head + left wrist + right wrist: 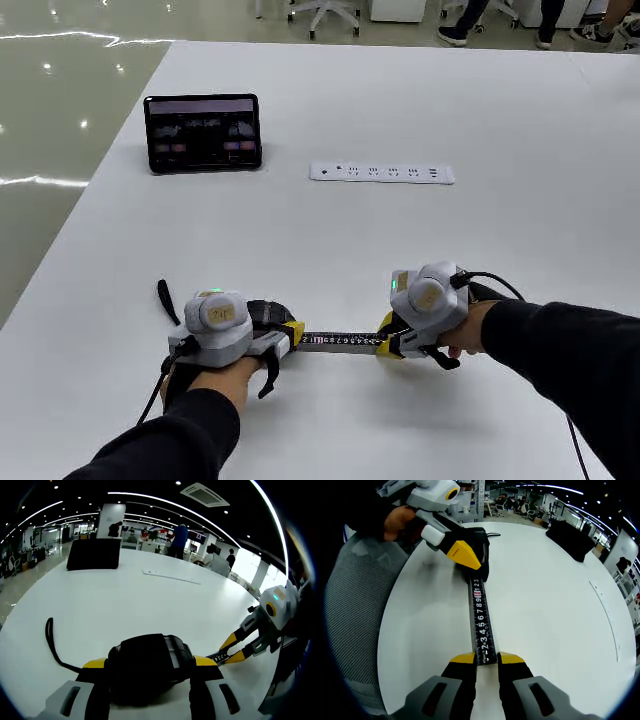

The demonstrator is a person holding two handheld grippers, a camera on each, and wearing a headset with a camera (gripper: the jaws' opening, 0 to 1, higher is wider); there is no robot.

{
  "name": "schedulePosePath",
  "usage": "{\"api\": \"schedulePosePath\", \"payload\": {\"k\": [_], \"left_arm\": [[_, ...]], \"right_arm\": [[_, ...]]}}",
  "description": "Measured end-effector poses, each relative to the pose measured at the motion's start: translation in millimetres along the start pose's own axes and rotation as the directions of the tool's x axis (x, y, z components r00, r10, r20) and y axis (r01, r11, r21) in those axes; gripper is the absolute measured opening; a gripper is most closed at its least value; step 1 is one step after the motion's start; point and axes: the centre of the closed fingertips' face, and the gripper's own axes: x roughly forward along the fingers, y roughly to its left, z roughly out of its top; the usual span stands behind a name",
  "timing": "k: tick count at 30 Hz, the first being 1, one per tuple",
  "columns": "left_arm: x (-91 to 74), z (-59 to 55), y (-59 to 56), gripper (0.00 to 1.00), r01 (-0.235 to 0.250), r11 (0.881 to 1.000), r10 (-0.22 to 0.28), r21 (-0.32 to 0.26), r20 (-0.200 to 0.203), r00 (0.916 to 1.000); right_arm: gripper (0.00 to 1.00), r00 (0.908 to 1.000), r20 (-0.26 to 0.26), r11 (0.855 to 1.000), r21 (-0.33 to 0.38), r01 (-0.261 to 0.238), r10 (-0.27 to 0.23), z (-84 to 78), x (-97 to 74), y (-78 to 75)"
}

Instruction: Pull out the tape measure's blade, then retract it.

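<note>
Black tape measure case (150,652) sits on the white worktop (400,120), clamped in your left tool (284,338); your right tool (487,658) pinches the end of the drawn-out blade (480,615).

In the head view the left gripper (285,338) covers most of the black tape-measure case (268,313). The grey numbered blade (480,620) has its tip buried between the right gripper's (487,658) jaws. The dark tablet (203,131) shows a blurred screen. At 1 o'clock, people's legs (453,30) are cut off.
</note>
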Motion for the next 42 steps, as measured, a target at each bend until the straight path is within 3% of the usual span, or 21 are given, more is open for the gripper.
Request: {"api": "schedulePosePath", "payload": {"k": [26,42], "left_arm": [[-4.1,-1.3,0.0,0.6,0.019,1.0,-0.019,-0.003,-0.005,0.9998],[-3.1,-2.3,0.8,0.59,0.022,1.0,-0.022,0.0,-0.006,0.9997]], "right_arm": [[0.12,0.9998,0.02,1.0,0.011,-0.003,0.003,10.4,9.0,-0.2],[0.11,0.9992,0.016,0.997,-0.063,-0.036,0.037,8.0,6.0,2.6]]}}
